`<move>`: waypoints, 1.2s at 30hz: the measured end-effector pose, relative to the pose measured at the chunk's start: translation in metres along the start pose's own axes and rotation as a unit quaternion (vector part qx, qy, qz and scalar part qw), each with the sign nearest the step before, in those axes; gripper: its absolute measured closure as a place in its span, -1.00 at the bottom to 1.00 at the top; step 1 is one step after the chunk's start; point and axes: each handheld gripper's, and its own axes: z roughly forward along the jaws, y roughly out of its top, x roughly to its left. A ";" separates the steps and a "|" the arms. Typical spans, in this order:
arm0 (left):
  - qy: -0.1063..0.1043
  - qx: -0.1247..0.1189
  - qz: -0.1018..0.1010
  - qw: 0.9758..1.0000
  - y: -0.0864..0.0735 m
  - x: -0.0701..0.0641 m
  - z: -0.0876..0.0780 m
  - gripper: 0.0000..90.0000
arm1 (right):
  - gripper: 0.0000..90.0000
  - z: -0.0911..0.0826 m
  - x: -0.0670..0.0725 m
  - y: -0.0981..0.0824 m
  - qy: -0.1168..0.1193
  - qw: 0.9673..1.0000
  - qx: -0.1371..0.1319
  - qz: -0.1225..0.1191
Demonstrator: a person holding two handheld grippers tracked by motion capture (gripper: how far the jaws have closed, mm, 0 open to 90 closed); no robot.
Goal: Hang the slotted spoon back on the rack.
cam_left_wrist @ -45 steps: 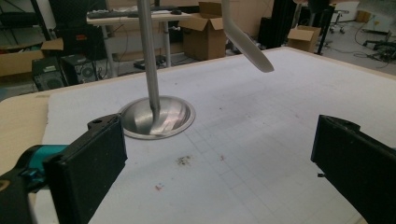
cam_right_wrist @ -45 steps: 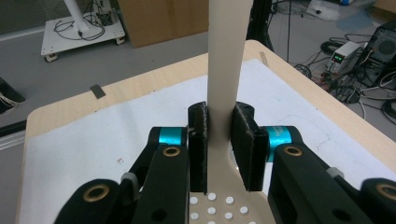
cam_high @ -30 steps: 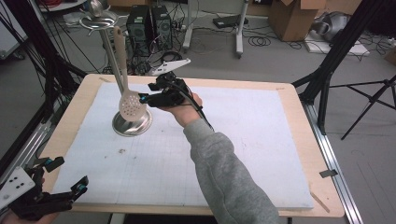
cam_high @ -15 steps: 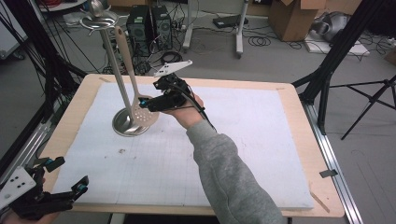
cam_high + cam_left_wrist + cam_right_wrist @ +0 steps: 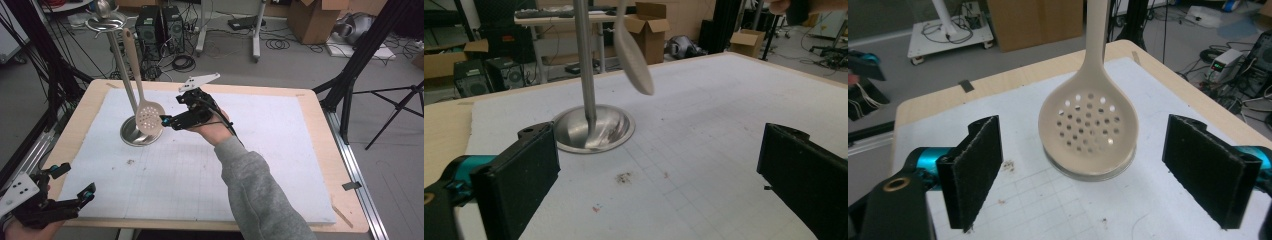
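Observation:
A beige slotted spoon (image 5: 149, 119) hangs head down beside the pole of a metal stand (image 5: 122, 75), its handle reaching up to the stand's top ring. The head hovers over the stand's round base (image 5: 127, 134). My right gripper (image 5: 172, 110) is just right of the spoon head. Its jaws have just been opening, and they stand wide apart with the pads off the spoon (image 5: 1088, 125), which hangs a little beyond them. My left gripper (image 5: 75, 180) rests at the table's near left corner, open and empty, facing the stand's base (image 5: 594, 127) and the spoon (image 5: 634, 55).
A white gridded mat (image 5: 280, 165) covers the wooden table (image 5: 320, 130). Black frame struts (image 5: 350, 70) stand at both sides. Computers, cables and cardboard boxes lie on the floor behind the table.
My right gripper has let go of the spoon head and drawn back a little to the right. The spoon now hangs free by the pole. The left gripper has not moved.

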 end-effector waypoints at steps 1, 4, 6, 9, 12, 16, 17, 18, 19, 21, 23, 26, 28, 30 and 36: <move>-0.001 -0.001 -0.001 1.000 0.001 0.001 0.001 -0.92 | -0.69 -0.002 0.000 -0.002 -0.001 1.000 0.001 0.002; -0.005 -0.005 -0.003 1.000 0.002 0.004 0.003 -0.92 | -0.69 -0.010 -0.001 -0.008 -0.008 1.000 0.001 -0.001; -0.006 -0.009 -0.005 1.000 0.003 0.006 0.005 -0.92 | -0.69 -0.014 -0.001 -0.012 -0.009 1.000 0.002 0.005; -0.009 -0.011 -0.007 1.000 0.003 0.010 0.008 -0.92 | -0.71 -0.021 -0.004 -0.018 -0.018 1.000 0.006 0.008; -0.011 -0.013 -0.009 1.000 0.004 0.013 0.009 -0.92 | -0.71 -0.028 -0.005 -0.023 -0.021 1.000 0.002 0.013; -0.013 -0.018 -0.012 1.000 0.005 0.015 0.011 -0.92 | -0.71 -0.038 -0.005 -0.031 -0.027 1.000 0.000 0.015; -0.014 -0.020 -0.014 1.000 0.005 0.016 0.012 -0.92 | -0.71 -0.040 -0.005 -0.034 -0.028 0.999 -0.001 0.017; -0.015 -0.020 -0.014 1.000 0.006 0.016 0.012 -0.92 | -0.71 -0.042 -0.006 -0.036 -0.028 0.999 -0.001 0.018; -0.016 -0.021 -0.014 1.000 0.006 0.017 0.012 -0.92 | -0.71 -0.044 -0.006 -0.038 -0.027 0.999 -0.002 0.021; -0.017 -0.023 -0.015 0.999 0.007 0.018 0.013 -0.92 | -0.71 -0.047 -0.006 -0.043 -0.027 0.999 -0.002 0.023; -0.018 -0.024 -0.016 0.999 0.007 0.018 0.015 -0.92 | -0.71 -0.050 -0.006 -0.047 -0.030 0.999 -0.001 0.025; -0.021 -0.024 -0.015 0.999 0.008 0.018 0.017 -0.92 | -0.71 -0.055 -0.007 -0.053 -0.033 0.999 0.000 0.025; -0.022 -0.022 -0.014 0.999 0.008 0.018 0.019 -0.92 | -0.71 -0.058 -0.008 -0.057 -0.033 0.999 -0.001 0.024; -0.024 -0.021 -0.013 0.999 0.008 0.018 0.021 -0.92 | -0.71 -0.062 -0.009 -0.062 -0.038 0.999 0.002 0.022; -0.029 -0.015 -0.011 0.999 0.007 0.017 0.027 -0.92 | -0.71 -0.077 -0.010 -0.075 -0.037 0.999 -0.005 0.017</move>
